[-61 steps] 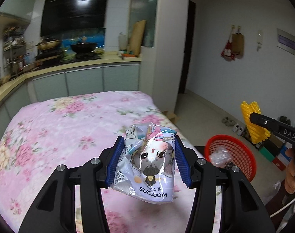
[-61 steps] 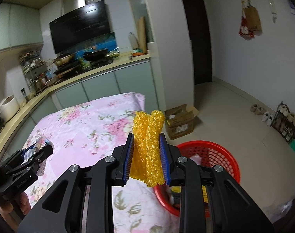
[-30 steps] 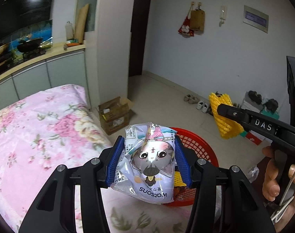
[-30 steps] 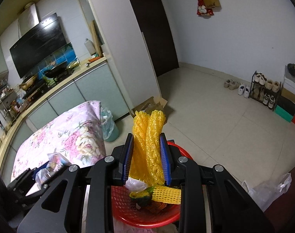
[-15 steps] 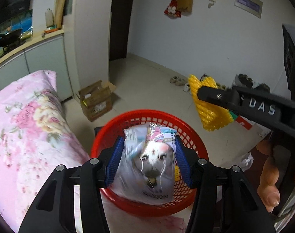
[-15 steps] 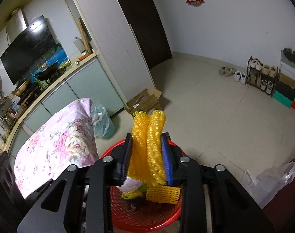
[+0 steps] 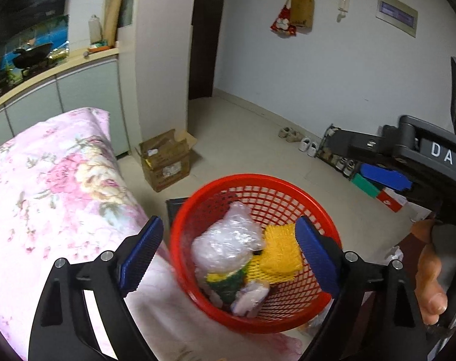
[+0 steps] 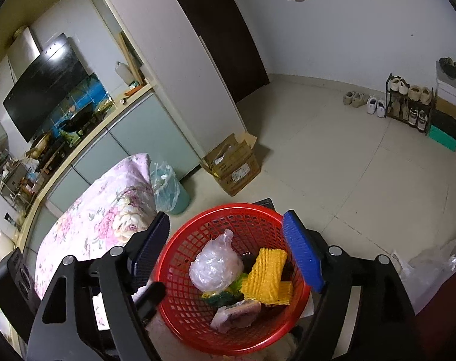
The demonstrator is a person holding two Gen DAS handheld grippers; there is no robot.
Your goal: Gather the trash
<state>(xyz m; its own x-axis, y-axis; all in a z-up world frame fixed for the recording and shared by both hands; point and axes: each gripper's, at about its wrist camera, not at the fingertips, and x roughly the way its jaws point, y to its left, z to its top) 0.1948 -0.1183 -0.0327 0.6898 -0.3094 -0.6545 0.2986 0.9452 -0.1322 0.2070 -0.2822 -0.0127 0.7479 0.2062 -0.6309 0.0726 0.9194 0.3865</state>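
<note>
A red mesh basket sits below both grippers, beside the table. In it lie a yellow foam net, a cat-print snack packet and a balled clear plastic bag. My left gripper hangs over the basket, its jaws opening, with nothing held between the blue pads. My right gripper is also over the basket, its jaws opening and empty. It also shows from the side in the left wrist view as the right gripper, held by a person's hand.
The table with the pink floral cloth lies left of the basket. On the tiled floor stand an open cardboard box, a lined bin, a shoe rack and a loose white plastic bag.
Both grippers have opened over the basket. The snack packet has left the left jaws and the yellow foam net the right jaws; both now lie in the basket.
</note>
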